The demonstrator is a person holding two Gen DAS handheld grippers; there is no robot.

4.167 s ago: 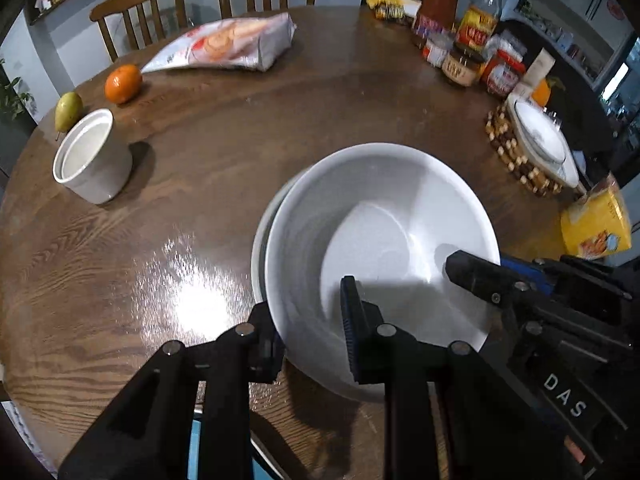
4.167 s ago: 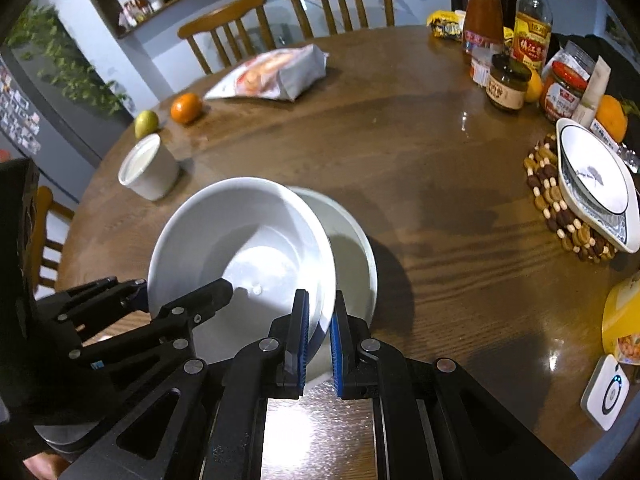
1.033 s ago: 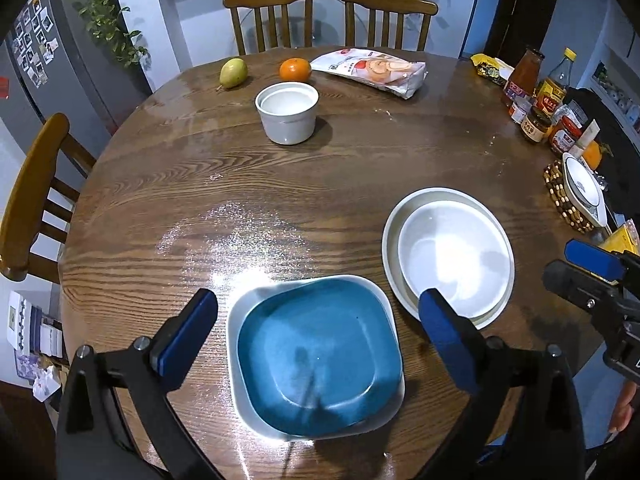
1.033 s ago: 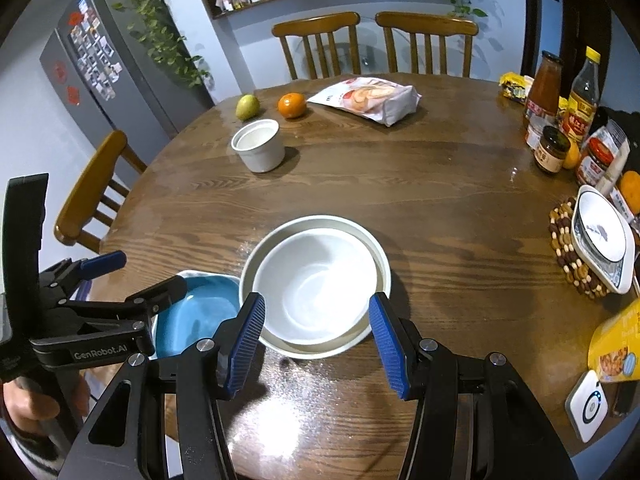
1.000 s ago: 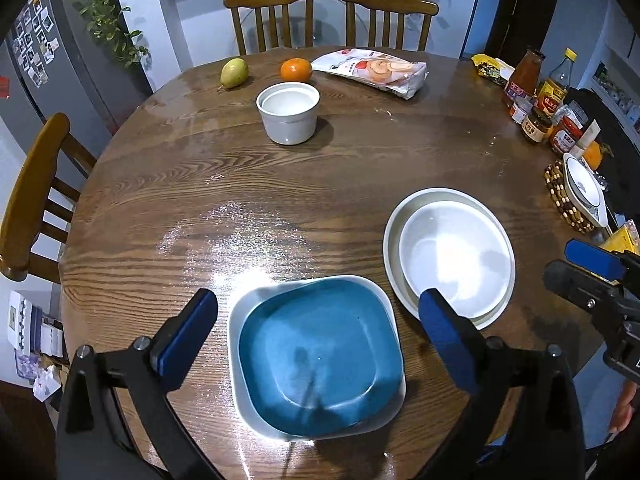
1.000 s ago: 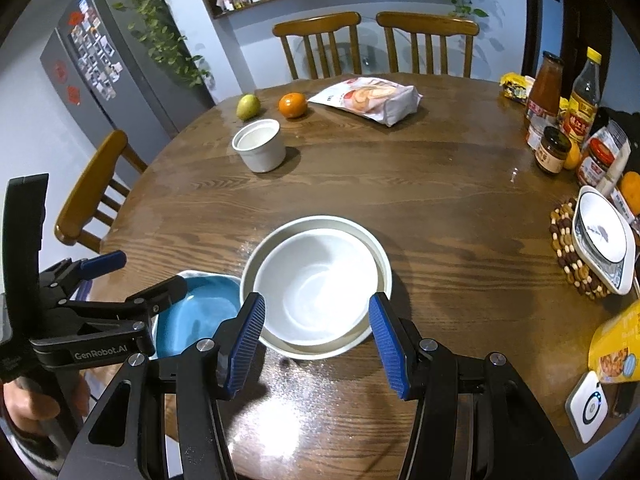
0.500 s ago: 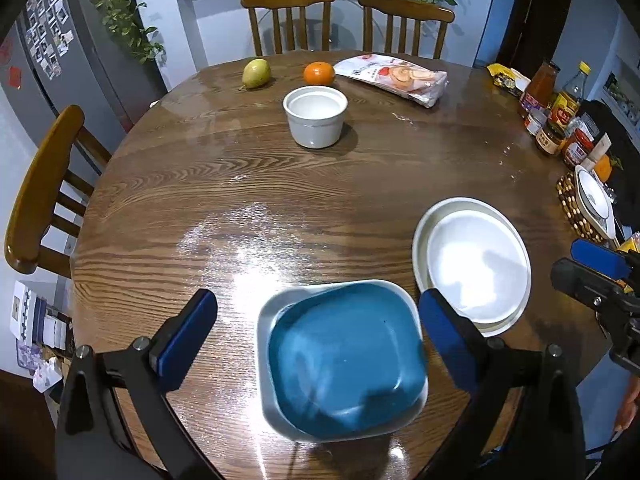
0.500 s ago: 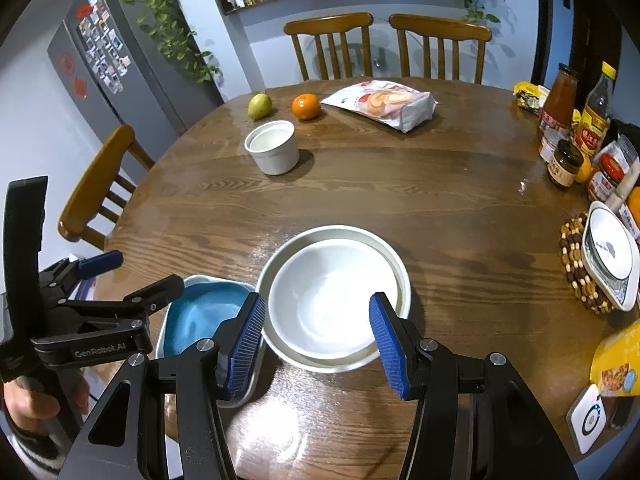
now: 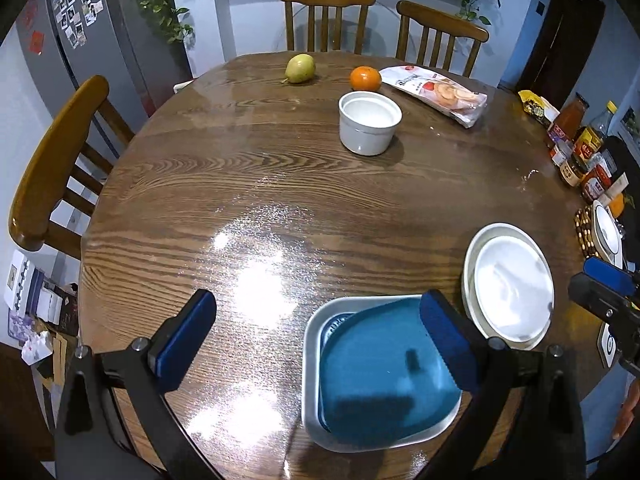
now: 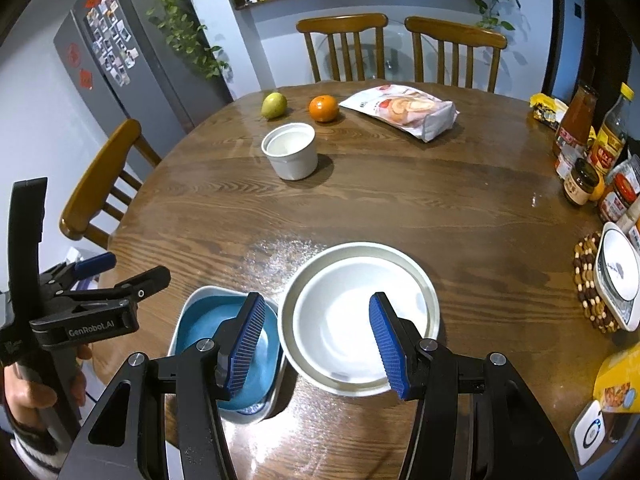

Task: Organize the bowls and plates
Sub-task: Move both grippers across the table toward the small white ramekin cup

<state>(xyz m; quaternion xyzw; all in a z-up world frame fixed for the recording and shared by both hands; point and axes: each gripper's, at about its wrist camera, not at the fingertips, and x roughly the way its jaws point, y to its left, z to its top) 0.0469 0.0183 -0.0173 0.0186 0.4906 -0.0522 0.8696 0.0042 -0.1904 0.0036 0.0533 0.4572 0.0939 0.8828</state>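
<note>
So on the round wooden table (image 10: 400, 208) there are two stacks near the front edge. One is a white bowl (image 10: 352, 320) sitting inside a wider pale plate (image 10: 424, 280), nothing in the bowl as far as I can see. Right beside it, to its left in the right wrist view, a blue squarish dish (image 10: 200, 328) is nested in a light grey square tray (image 10: 188, 300), and that one looks empty too. Further back there's a white ceramic cup (image 10: 291, 152), upright, can't really tell if anything's in it. Behind that a pear (image 10: 274, 105), an orange (image 10: 323, 108) and a snack bag (image 10: 404, 114) lying flat. Off to the right, another small white dish (image 10: 616, 268) sits on a beaded trivet (image 10: 586, 280), next to a bunch of jars and sauce bottles (image 10: 580, 128).

The right gripper (image 10: 318, 340) hangs above the white bowl with its blue pads spread apart, nothing between them and not touching the bowl. The left gripper (image 9: 316, 334) has its jaws wide apart too, holding nothing; the blue dish lies below it, toward its right-hand pad (image 9: 440, 338), with bare table under the rest of the gap.
</note>
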